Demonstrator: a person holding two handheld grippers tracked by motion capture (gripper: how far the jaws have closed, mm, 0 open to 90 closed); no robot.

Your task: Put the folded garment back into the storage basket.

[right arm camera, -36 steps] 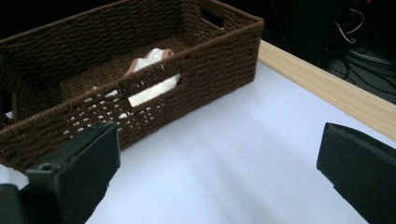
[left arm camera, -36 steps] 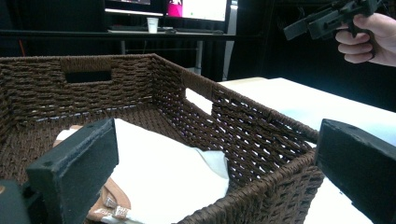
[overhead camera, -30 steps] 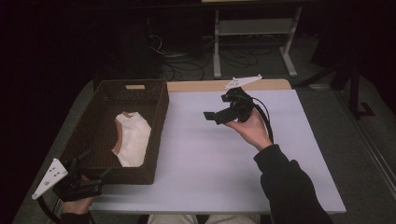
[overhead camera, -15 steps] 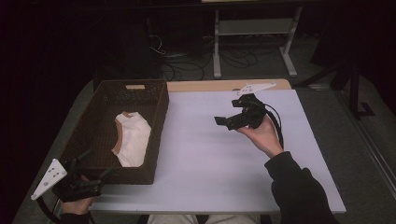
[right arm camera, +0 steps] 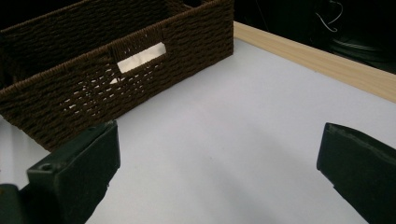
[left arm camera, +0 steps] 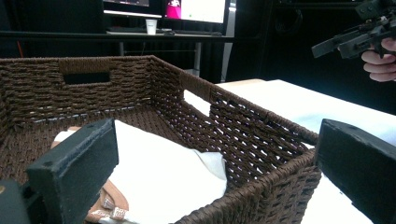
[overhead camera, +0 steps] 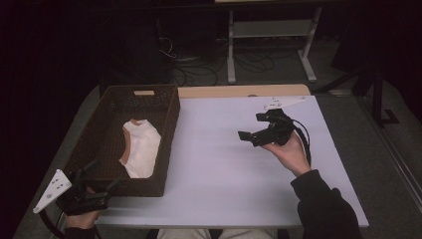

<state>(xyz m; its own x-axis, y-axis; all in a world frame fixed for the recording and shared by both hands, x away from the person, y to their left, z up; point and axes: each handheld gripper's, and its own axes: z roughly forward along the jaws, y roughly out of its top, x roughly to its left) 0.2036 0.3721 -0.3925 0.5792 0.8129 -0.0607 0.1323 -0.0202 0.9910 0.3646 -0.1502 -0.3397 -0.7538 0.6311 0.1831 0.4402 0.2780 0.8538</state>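
Note:
A brown woven basket stands on the left of the white table. In it lies a folded white garment with a tan collar, seen close in the left gripper view as the garment behind the basket's near wall. My left gripper is open at the basket's near left corner, jaws wide with nothing between them. My right gripper is held above the table's right half, open and empty, pointing toward the basket.
A wooden strip edges the table's far side. Beyond it on the dark floor are cables and a white desk frame. In the left gripper view the other gripper shows at upper right, with monitors behind.
My right gripper has moved rightward and a little toward the near side over the table, still open. The left gripper and the basket have stayed put.

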